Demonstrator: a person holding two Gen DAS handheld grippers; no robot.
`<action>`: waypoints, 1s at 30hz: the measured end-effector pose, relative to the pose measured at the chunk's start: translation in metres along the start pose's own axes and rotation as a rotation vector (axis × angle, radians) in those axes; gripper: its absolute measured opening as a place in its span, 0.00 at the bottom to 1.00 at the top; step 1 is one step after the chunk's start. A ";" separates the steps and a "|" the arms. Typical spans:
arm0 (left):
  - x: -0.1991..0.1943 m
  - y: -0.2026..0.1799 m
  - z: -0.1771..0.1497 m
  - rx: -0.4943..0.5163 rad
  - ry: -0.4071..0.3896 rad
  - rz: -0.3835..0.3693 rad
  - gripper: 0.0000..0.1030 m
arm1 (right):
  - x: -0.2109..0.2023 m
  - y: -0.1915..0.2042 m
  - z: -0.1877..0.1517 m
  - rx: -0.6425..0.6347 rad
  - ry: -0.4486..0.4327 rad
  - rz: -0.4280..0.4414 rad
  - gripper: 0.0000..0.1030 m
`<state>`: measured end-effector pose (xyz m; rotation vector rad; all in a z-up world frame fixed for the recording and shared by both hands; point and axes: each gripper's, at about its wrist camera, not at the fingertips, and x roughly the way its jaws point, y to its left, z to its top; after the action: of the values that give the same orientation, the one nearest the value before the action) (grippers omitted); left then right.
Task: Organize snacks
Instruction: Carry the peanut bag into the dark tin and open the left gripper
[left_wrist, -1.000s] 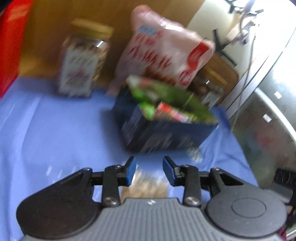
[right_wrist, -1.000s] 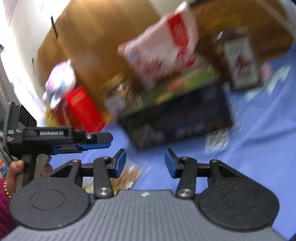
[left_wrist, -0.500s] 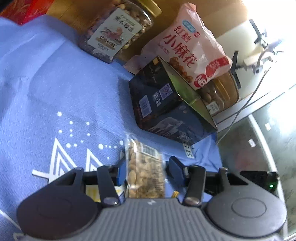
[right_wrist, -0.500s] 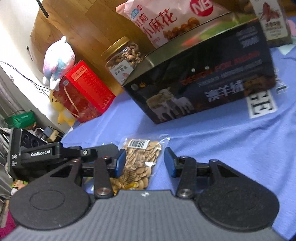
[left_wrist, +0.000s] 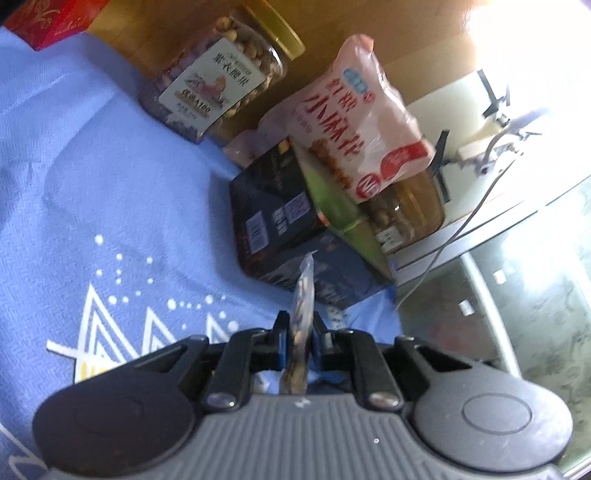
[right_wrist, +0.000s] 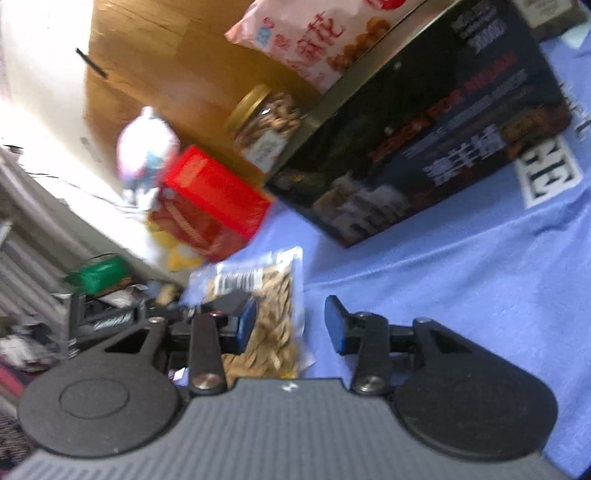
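It looked like a lived-in room of a home rather than a shop or a lab. A blue printed cloth (right_wrist: 461, 280) covered the table, and behind it stood a warm wooden panel (right_wrist: 155, 62) against a pale wall. Household snacks crowded the far side: a gold-lidded jar of nuts (left_wrist: 218, 85), a pink snack bag (left_wrist: 354, 122) and a dark gift box (right_wrist: 424, 140). At the far left a plush toy (right_wrist: 146, 147) sat behind a red box (right_wrist: 210, 203), above a cluttered heap of odds and ends (right_wrist: 99, 280). To the right, loose cables (left_wrist: 454, 236) trailed over a white ledge beside a patterned stone floor (left_wrist: 546, 295).
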<state>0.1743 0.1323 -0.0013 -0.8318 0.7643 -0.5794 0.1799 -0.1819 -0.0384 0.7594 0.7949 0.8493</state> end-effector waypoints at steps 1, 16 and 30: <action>-0.001 0.000 0.002 -0.012 -0.001 -0.019 0.11 | 0.003 0.001 -0.001 0.001 0.024 0.024 0.43; 0.021 -0.064 0.029 0.169 -0.028 0.006 0.16 | -0.037 0.022 0.012 -0.086 -0.192 0.065 0.16; 0.105 -0.140 0.067 0.625 -0.135 0.320 0.27 | -0.028 0.034 0.093 -0.297 -0.356 -0.229 0.12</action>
<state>0.2676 0.0096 0.1047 -0.1621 0.5291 -0.4305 0.2339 -0.2142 0.0431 0.5223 0.4154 0.5859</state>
